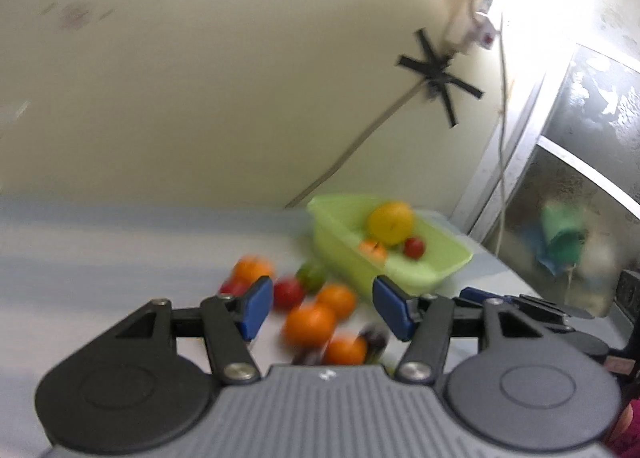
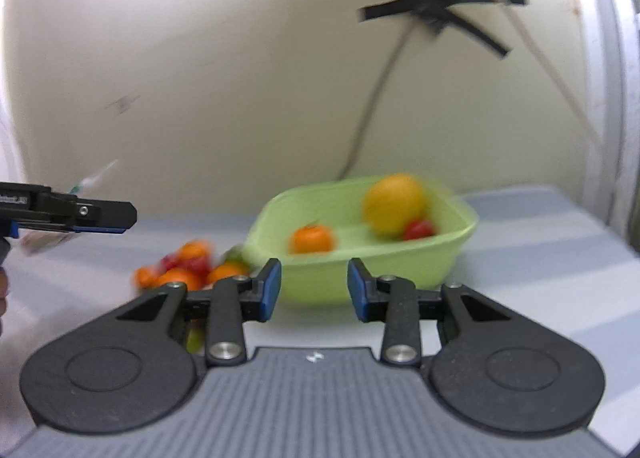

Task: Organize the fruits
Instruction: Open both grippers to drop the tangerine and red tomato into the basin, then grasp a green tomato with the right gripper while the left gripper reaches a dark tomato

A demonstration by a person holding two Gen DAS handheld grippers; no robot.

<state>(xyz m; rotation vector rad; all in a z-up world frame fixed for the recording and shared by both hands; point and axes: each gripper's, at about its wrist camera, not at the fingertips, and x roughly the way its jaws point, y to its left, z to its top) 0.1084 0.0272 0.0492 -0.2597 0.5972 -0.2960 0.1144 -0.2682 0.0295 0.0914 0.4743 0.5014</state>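
A light green basin (image 1: 436, 274) stands on the striped table and holds a big yellow fruit (image 1: 390, 222), a small orange (image 1: 374, 250) and a red fruit (image 1: 414, 247). Left of it lies a pile of loose fruit: several oranges (image 1: 310, 324), red ones (image 1: 288, 292), a green one (image 1: 312, 274) and a dark one (image 1: 374, 338). My left gripper (image 1: 324, 308) hangs open above this pile, its pads touching nothing. My right gripper (image 2: 315, 290) is open and bare in front of the basin (image 2: 420, 270). The pile (image 2: 188, 270) lies to its left.
A cream wall with black tape (image 1: 440, 78) and a hanging cable (image 2: 372, 106) backs the table. A window frame (image 1: 516, 162) closes the right side. The left gripper (image 2: 124, 218) shows side-on at the left in the right wrist view.
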